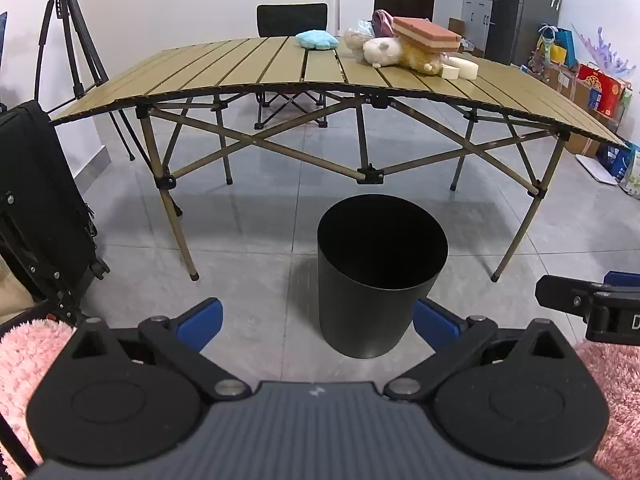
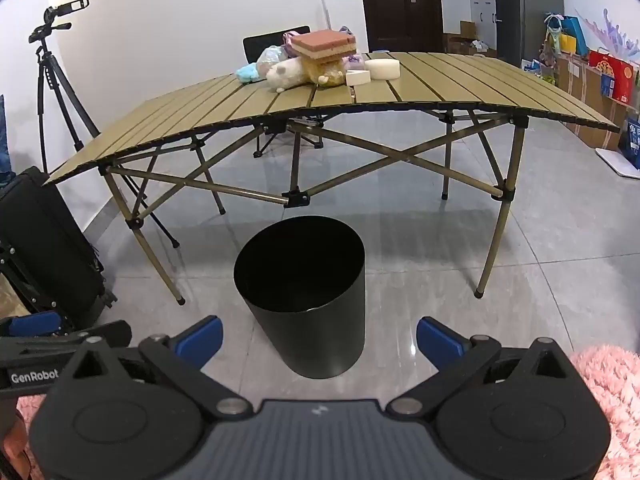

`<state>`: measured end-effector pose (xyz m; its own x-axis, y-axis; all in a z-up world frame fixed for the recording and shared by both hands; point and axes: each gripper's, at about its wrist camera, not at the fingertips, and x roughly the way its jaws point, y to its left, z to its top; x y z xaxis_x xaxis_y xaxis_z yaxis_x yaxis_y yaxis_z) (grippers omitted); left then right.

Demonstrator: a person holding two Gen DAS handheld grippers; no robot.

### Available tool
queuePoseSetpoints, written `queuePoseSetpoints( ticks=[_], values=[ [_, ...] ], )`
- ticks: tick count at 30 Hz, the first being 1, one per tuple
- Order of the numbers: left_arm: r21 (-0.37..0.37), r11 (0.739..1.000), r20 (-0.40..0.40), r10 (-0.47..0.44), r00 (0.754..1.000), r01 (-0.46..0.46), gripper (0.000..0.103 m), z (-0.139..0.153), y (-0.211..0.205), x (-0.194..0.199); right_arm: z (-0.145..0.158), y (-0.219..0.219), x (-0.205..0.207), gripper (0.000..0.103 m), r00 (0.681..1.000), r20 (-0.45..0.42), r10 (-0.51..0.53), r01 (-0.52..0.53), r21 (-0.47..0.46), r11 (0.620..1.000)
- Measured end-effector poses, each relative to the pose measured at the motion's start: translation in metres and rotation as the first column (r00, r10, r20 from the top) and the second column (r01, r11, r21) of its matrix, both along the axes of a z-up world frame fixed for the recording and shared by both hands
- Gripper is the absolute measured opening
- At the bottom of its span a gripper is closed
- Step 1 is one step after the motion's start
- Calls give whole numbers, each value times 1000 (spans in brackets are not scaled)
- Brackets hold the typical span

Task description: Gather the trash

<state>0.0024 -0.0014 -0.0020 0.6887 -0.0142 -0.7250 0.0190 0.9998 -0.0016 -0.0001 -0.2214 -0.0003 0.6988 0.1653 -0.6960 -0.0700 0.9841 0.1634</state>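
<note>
Evidently nothing is being carried yet: the left gripper [image 1: 318, 322] and right gripper [image 2: 320, 338] are hanging wide open over the empty black bin [image 1: 380, 272], needing next to reach trash among the clutter [image 2: 320, 60] on the table [image 2: 460, 80].

A bin [image 1: 380, 276] stands on the floor [image 1: 248, 248] before the surface [image 1: 280, 68], just ahead of both grippers. On the surface's far side lies a heap of soft toys [image 1: 400, 54] with a slab [image 1: 426, 34] on top. A chair [image 1: 292, 20] stands behind, a tripod [image 1: 68, 40] to the left.
</note>
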Motion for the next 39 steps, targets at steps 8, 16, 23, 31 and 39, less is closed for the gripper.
queuePoseSetpoints(
  ticks=[8,16,23,31,39],
  values=[
    [3,1000,26,17,1000,-17,103,2,-1,-2,1,1,-2,103,1000,1,0,0,-3,1000],
    [5,1000,27,16,1000,-16,103,1,-3,-3,2,1,-2,103,1000,1,-1,1,-4,1000],
    [4,1000,25,17,1000,-17,103,2,-2,-2,2,1,-2,103,1000,3,-1,1,-4,1000],
    [3,1000,24,17,1000,-17,103,3,-1,-2,2,1,-3,103,1000,4,-1,1,-4,1000],
    [4,1000,21,21,1000,-21,103,4,0,-4,3,1,-4,103,1000,6,0,0,-4,1000]
  ],
)
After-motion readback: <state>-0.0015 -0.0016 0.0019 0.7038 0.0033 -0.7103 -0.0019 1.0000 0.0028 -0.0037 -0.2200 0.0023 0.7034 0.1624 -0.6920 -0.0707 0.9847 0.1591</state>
